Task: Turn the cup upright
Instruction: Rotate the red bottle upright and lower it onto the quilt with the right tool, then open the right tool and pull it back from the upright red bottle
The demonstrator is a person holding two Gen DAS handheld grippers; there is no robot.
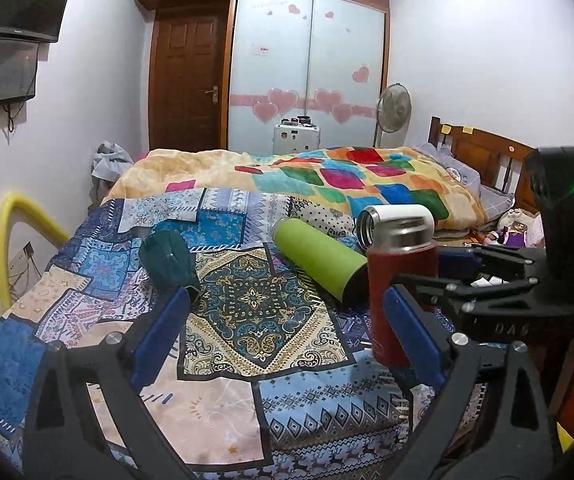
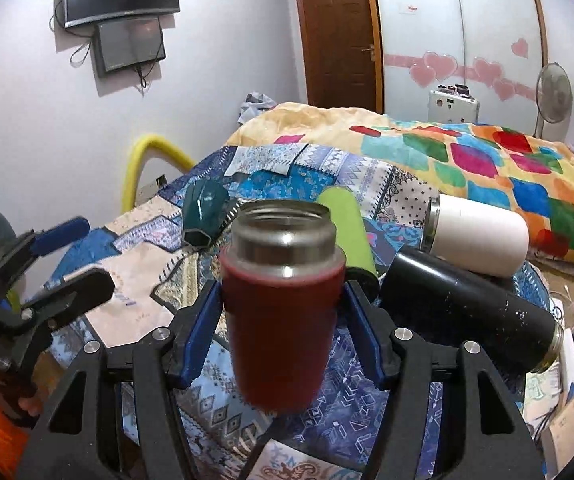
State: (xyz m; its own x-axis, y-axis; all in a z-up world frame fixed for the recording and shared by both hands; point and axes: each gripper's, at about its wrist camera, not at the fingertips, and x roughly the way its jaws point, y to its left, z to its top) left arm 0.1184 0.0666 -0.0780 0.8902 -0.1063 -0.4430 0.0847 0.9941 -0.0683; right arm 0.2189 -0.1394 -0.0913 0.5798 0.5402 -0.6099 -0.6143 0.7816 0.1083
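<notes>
A red cup (image 2: 283, 320) with a steel open mouth stands upright on the patterned cloth (image 2: 327, 412). My right gripper (image 2: 283, 320) is shut on it, blue pads against both sides. The red cup also shows in the left wrist view (image 1: 399, 292), with the right gripper's fingers (image 1: 487, 276) around it. My left gripper (image 1: 287, 336) is open and empty over the cloth (image 1: 247, 320), left of the red cup. It shows at the left of the right wrist view (image 2: 75, 256).
Other cups lie on their sides: a green one (image 1: 319, 256), a dark teal one (image 1: 171, 260), a white one (image 2: 479, 236) and a black one (image 2: 467, 308). A colourful quilt (image 1: 327, 180) lies behind. A yellow rail (image 1: 11, 232) stands at the left edge.
</notes>
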